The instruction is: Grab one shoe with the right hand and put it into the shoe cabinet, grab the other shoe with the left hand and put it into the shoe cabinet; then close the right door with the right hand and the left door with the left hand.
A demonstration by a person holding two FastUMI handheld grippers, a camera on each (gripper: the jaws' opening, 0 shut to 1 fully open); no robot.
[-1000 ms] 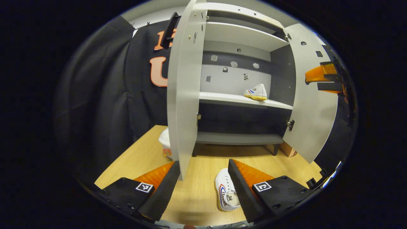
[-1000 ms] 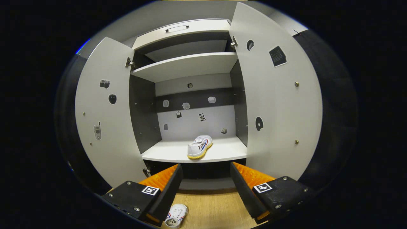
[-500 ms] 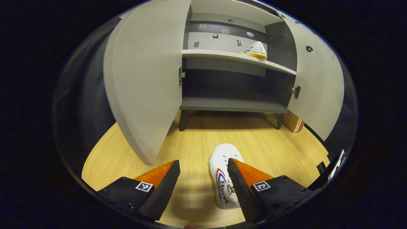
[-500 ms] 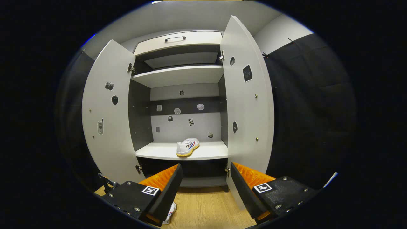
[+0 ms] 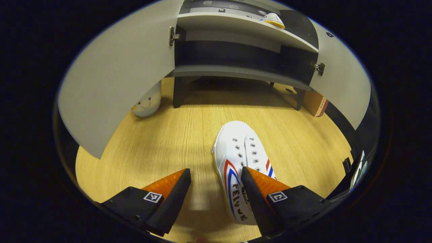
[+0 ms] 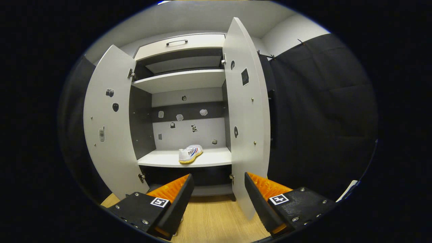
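A white shoe [image 5: 236, 162] with red and blue stripes lies on the wooden floor, toe toward the cabinet. My left gripper [image 5: 216, 195] hovers open just above its heel end; the right finger [image 5: 260, 189] overlaps the shoe's opening and the left finger stands over bare floor. A second white shoe [image 6: 190, 154] rests on the middle shelf [image 6: 162, 159] of the grey shoe cabinet, also seen as a shoe [image 5: 273, 20] at the top of the left gripper view. My right gripper [image 6: 217, 199] is open and empty in front of the cabinet. The left door [image 6: 108, 125] and the right door [image 6: 246, 121] stand open.
A small white plush toy [image 5: 146, 103] sits on the floor behind the left door [image 5: 114, 77]. A brown box [image 5: 315, 103] stands by the cabinet's right leg. A drawer with a handle [image 6: 175, 42] tops the cabinet. Black cloth hangs to the right.
My left gripper has dropped and tipped down toward the shoe on the floor, which now looms larger. My right gripper has backed away from the cabinet and shifted right.
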